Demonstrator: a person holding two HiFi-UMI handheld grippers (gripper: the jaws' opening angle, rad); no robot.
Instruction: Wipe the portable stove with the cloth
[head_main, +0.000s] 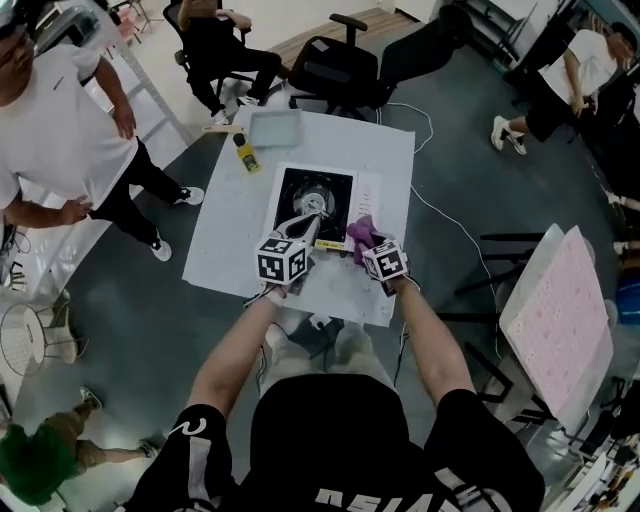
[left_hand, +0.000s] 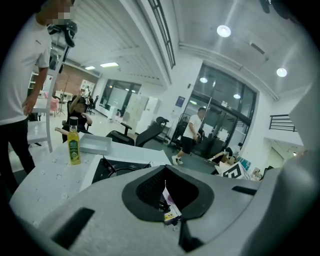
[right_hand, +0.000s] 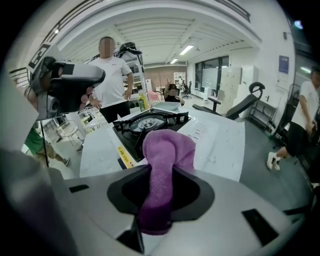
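The black portable stove (head_main: 315, 205) sits in the middle of a white-covered table (head_main: 230, 230). My right gripper (head_main: 368, 243) is at the stove's near right corner, shut on a bunched purple cloth (head_main: 361, 234). In the right gripper view the cloth (right_hand: 167, 160) rises out between the jaws, with the stove's burner (right_hand: 147, 124) just beyond it. My left gripper (head_main: 303, 226) reaches over the stove's near edge; its jaws are too small and too hidden to read. The left gripper view shows the stove (left_hand: 117, 167) low ahead.
A yellow oil bottle (head_main: 246, 153) and a grey tray (head_main: 275, 127) stand at the table's far left corner. A person in white (head_main: 60, 140) stands left of the table. Office chairs (head_main: 340, 65) are behind it, and a pink foam board (head_main: 560, 310) is on the right.
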